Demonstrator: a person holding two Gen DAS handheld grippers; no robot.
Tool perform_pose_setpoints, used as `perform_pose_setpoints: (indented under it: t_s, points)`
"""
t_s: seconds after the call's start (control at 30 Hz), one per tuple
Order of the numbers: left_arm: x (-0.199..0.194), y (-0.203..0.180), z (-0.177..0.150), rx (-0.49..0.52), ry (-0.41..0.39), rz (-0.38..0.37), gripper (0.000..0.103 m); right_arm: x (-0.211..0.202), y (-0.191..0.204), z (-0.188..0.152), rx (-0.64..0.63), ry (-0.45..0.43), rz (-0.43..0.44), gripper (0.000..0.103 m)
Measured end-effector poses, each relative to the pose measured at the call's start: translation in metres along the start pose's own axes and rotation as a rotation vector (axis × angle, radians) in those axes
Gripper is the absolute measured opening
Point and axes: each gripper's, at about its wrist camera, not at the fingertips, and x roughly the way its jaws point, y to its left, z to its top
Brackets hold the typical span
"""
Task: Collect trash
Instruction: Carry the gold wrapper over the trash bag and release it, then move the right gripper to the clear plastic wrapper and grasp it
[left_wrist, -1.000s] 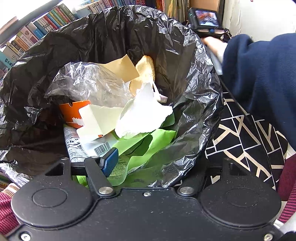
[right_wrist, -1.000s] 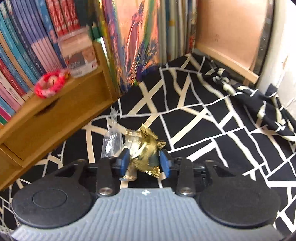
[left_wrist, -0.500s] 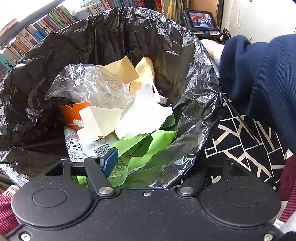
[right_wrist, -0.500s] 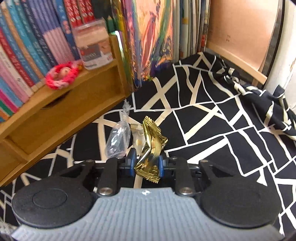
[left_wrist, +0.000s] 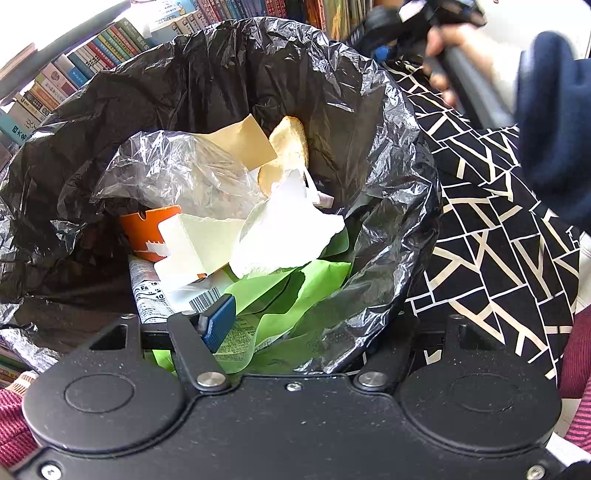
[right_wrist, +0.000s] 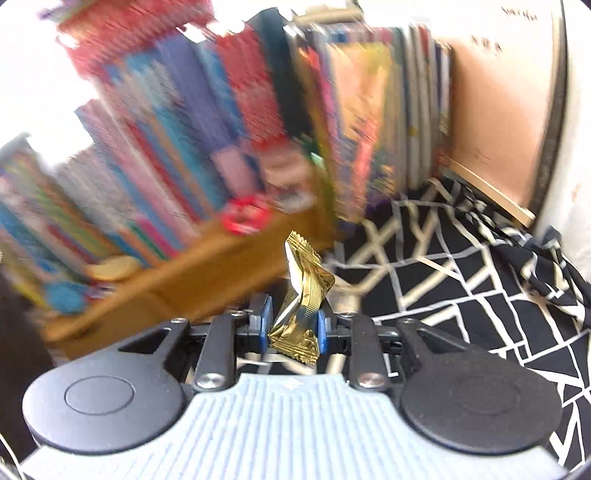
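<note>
Bookshelves (right_wrist: 192, 140) behind patterned cloth (right_wrist: 461, 288). Black bag (left_wrist: 258, 74) holds clear plastic (left_wrist: 173, 173), paper (left_wrist: 284, 229), green wrap (left_wrist: 295, 291). Left gripper (left_wrist: 306, 325) clamps bag rim. Right gripper (right_wrist: 291, 325) clenched on gold wrapper (right_wrist: 303, 295), lifted off cloth.

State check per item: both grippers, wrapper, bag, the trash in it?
right gripper: shut on gold wrapper
gold wrapper: crumpled, pinched upright between the pads
left gripper: gripping bin bag's near rim
bin bag: mouth open, partly filled
clear plastic bag: crumpled, on top of the trash
</note>
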Motion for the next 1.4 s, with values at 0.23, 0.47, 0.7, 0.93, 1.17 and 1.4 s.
perform_pose_setpoints:
  t_s: [0.23,0.47,0.7,0.93,1.17,1.4]
  points:
    - [0.0,0.0,0.0,-0.005,0.002,-0.002,0.067,-0.084,0.043,0.013,-0.098,-0.107,0.271,0.031]
    - [0.001,0.0,-0.001,-0.001,0.0,0.004,0.067,-0.14,0.099,0.001,-0.24,-0.165,0.524,0.037]
    - [0.001,0.0,-0.001,-0.001,0.002,0.005,0.067,-0.128,0.13,-0.017,-0.315,-0.111,0.572,0.077]
    - [0.001,0.0,0.0,0.001,-0.002,0.001,0.067,-0.125,0.112,-0.014,-0.232,-0.152,0.535,0.089]
    - [0.001,0.001,-0.001,0.001,-0.003,-0.001,0.066,-0.093,0.061,-0.003,-0.073,-0.224,0.27,0.093]
    - [0.001,0.001,-0.001,-0.001,-0.002,-0.002,0.066,-0.023,0.001,-0.018,0.035,-0.144,-0.027,0.093]
